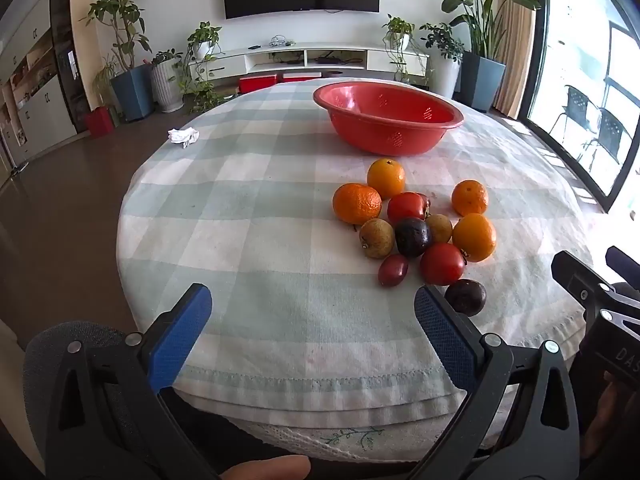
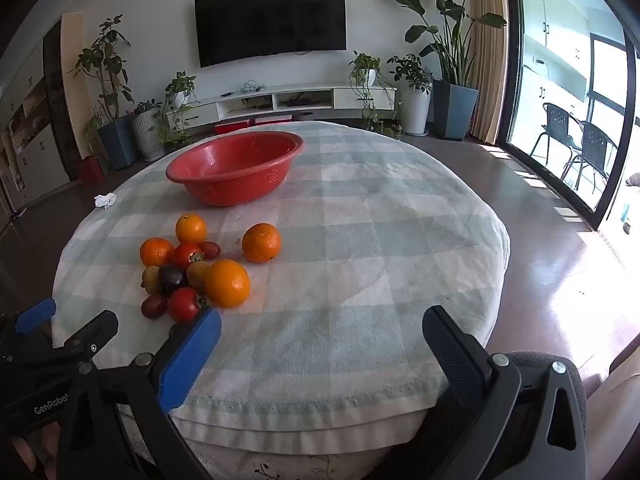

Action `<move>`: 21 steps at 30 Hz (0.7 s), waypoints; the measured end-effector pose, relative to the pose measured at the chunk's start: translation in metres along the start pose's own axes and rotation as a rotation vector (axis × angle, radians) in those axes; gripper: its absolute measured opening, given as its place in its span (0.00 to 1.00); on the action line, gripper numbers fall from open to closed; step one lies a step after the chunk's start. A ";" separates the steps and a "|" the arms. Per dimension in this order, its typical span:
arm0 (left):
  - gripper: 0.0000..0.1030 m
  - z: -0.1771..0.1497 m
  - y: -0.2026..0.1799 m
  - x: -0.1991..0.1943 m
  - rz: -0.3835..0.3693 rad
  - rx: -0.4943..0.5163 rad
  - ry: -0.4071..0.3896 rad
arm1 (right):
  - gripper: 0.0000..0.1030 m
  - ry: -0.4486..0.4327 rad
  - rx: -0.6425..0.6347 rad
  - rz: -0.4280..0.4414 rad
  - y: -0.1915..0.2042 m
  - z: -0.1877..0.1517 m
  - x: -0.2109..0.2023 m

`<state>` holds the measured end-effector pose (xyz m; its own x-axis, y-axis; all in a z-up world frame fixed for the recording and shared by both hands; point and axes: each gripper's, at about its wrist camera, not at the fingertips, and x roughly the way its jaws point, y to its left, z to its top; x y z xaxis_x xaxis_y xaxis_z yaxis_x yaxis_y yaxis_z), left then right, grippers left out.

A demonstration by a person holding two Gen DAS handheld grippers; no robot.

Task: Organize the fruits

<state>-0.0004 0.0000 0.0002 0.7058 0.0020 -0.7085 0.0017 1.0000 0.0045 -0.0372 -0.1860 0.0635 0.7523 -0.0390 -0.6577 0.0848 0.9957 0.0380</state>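
Note:
A pile of fruit lies on the checked tablecloth: several oranges (image 1: 357, 203) (image 2: 226, 283), red tomatoes (image 1: 442, 264) (image 2: 183, 304), brownish fruits (image 1: 376, 238) and dark purple ones (image 1: 413, 237). One dark fruit (image 1: 466, 297) lies just beyond my left gripper's right finger. A red colander bowl (image 1: 387, 117) (image 2: 234, 166) stands empty behind the pile. My left gripper (image 1: 313, 302) is open and empty, near the table's front edge, left of the pile. My right gripper (image 2: 322, 322) is open and empty, right of the pile.
A crumpled white tissue (image 1: 183, 136) (image 2: 105, 200) lies at the table's far left edge. The round table (image 2: 380, 240) drops off to the floor on all sides. Potted plants, a TV console and a glass door stand beyond. A chair back sits under the grippers.

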 end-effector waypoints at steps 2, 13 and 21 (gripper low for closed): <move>1.00 0.000 0.000 0.000 0.005 0.005 0.000 | 1.00 0.013 -0.003 -0.001 -0.001 -0.001 0.001; 1.00 -0.002 0.001 0.003 0.014 0.008 0.000 | 1.00 0.032 -0.015 -0.028 0.007 -0.002 0.001; 1.00 -0.002 0.000 0.002 0.018 0.013 0.000 | 1.00 0.040 -0.022 -0.019 0.005 -0.004 0.003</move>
<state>0.0000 0.0002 -0.0025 0.7057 0.0197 -0.7082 -0.0019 0.9997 0.0260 -0.0376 -0.1812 0.0585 0.7238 -0.0548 -0.6878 0.0840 0.9964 0.0090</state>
